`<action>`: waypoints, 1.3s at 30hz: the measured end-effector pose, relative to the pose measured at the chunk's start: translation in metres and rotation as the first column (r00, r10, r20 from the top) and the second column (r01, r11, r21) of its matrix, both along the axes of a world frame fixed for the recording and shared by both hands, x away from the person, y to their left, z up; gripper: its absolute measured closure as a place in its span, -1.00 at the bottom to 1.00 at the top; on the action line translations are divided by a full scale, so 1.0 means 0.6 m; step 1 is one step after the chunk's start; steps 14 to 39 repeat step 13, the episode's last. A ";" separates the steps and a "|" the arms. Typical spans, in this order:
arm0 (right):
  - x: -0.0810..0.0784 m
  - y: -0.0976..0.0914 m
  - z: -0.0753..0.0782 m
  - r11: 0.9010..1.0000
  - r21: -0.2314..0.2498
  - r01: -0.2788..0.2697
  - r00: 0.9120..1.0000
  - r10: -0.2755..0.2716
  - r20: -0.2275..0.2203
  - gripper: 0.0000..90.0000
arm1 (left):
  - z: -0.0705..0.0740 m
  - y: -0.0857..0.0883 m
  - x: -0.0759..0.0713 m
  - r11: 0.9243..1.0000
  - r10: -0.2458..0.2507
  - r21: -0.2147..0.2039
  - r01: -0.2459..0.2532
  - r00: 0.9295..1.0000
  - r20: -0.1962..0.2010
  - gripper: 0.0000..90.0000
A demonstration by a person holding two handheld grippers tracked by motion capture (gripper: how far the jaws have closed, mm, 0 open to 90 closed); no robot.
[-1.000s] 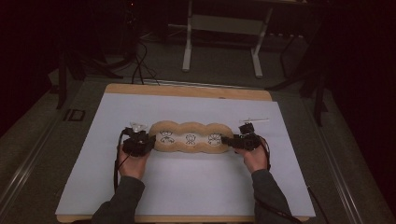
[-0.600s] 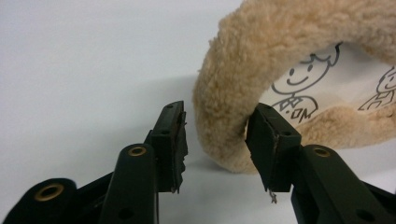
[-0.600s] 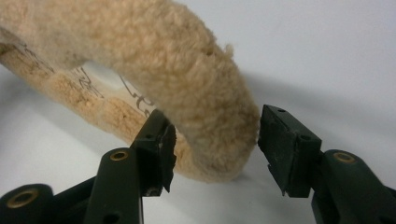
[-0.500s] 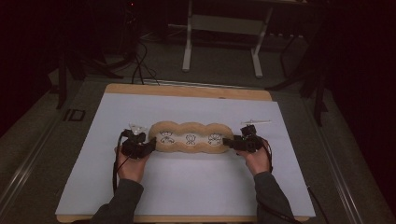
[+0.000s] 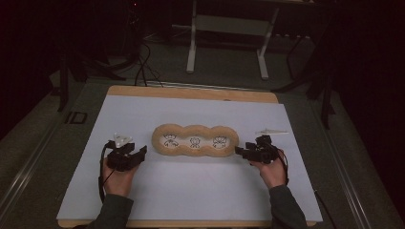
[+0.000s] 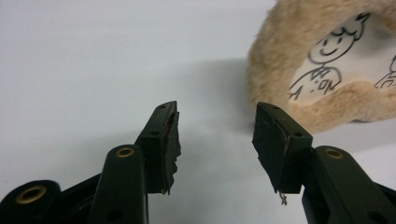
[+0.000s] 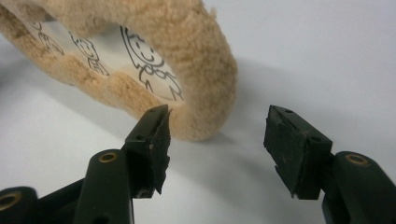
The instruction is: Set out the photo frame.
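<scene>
Left claw: the left gripper (image 5: 136, 153), black and two-jawed, is held in the person's left hand (image 5: 118, 177) near the left edge of the white sheet. Its jaws stand apart with nothing between them and have just been opening. A grey three-cornered plate sits on top of it.

Left claw's own view: the left gripper (image 6: 216, 128) shows only bare white sheet in the gap of its jaws. The plush frame (image 6: 275, 60) lies ahead and to the right of the right-hand jaw, near it but apart from it.

Right claw: the right gripper (image 5: 239, 152), also black and two-jawed, is held in the person's right hand (image 5: 272, 172). Its jaws are apart, hold nothing, and have just been opening.

Right claw's own view: the right gripper (image 7: 217, 126) has the rounded end of the plush frame (image 7: 187, 60) just ahead of its left-hand jaw. Whether that jaw tip touches the fur cannot be told.

Task thing: the tan, fuzzy, three-lobed plush frame (image 5: 195, 130), with three white panels bearing black line-drawn figures, lies flat between the two claws. It is closer to the right claw's tips than to the left claw's.

Surface: a white sheet (image 5: 191, 191) covers a light wooden table (image 5: 191, 91).

Beyond the right claw: a small pale, thin object (image 5: 272, 132) lies on the sheet, too small to identify.
</scene>
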State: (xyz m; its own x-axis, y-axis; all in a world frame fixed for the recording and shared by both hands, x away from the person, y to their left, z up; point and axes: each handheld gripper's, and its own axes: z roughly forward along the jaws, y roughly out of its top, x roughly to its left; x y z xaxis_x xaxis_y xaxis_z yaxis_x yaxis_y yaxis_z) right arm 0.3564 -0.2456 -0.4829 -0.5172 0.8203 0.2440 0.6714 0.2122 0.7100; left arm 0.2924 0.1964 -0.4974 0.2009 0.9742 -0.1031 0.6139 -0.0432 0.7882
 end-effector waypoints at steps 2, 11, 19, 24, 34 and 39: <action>-0.001 -0.001 -0.001 1.000 -0.003 -0.001 1.000 0.001 0.002 -0.11 | -0.003 0.009 -0.005 1.000 0.007 -0.003 -0.007 1.000 -0.007 0.13; -0.022 -0.020 -0.024 0.999 -0.039 0.004 1.000 -0.003 0.020 -0.15 | -0.013 0.025 -0.025 0.999 -0.002 0.052 0.004 1.000 -0.023 0.03; -0.025 -0.023 -0.027 0.999 -0.045 0.004 1.000 -0.004 0.019 -0.16 | -0.018 0.026 -0.026 0.996 -0.005 0.088 0.008 0.999 -0.034 0.02; -0.025 -0.023 -0.027 0.999 -0.045 0.004 1.000 -0.004 0.019 -0.16 | -0.018 0.026 -0.026 0.996 -0.005 0.088 0.008 0.999 -0.034 0.02; -0.025 -0.023 -0.027 0.999 -0.045 0.004 1.000 -0.004 0.019 -0.16 | -0.018 0.026 -0.026 0.996 -0.005 0.088 0.008 0.999 -0.034 0.02; -0.025 -0.023 -0.027 0.999 -0.045 0.004 1.000 -0.004 0.019 -0.16 | -0.018 0.026 -0.026 0.996 -0.005 0.088 0.008 0.999 -0.034 0.02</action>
